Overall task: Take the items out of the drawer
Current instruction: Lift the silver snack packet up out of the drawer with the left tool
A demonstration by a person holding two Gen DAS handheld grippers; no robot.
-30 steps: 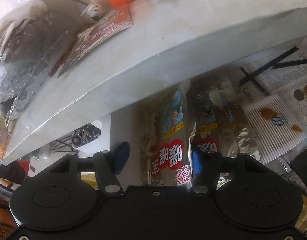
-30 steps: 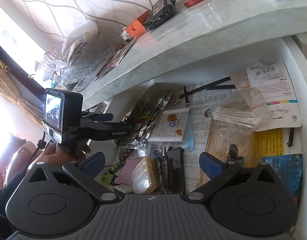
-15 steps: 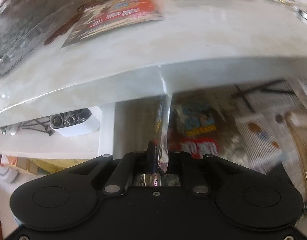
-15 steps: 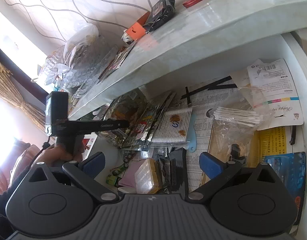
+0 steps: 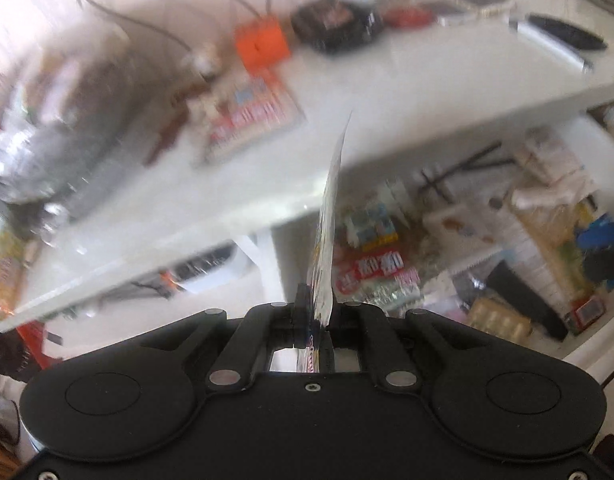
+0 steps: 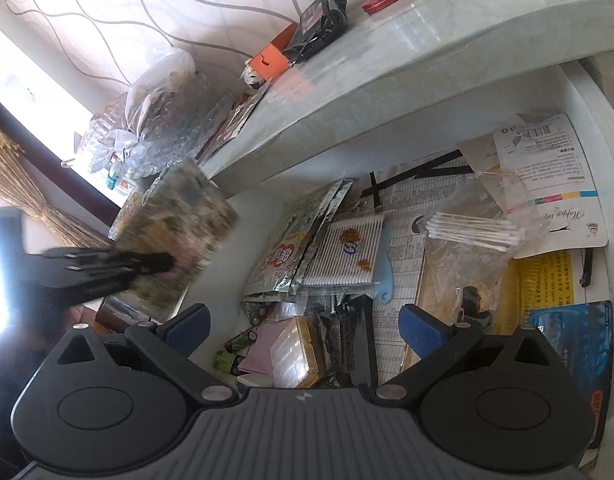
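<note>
So the left gripper (image 5: 314,312) is clamped right down on a flat foil snack packet (image 5: 327,216), pinching it by its near edge, and the packet is up out of the drawer (image 6: 587,128) in mid-air, level with the table (image 5: 387,92) edge. Seen from the left wrist it's edge-on, long axis running straight away from the fingers, far end pointing up over the table; from the right wrist you get its broad face, blurred. I'd say the trick here is to keep the pinch firm and lift clear of the table lip before swinging over, since a floppy packet held by one edge could snag. The right gripper (image 6: 305,326) hangs wide open over the drawer clutter, holding nothing, with a second packet (image 6: 291,248) lying flat below it.
</note>
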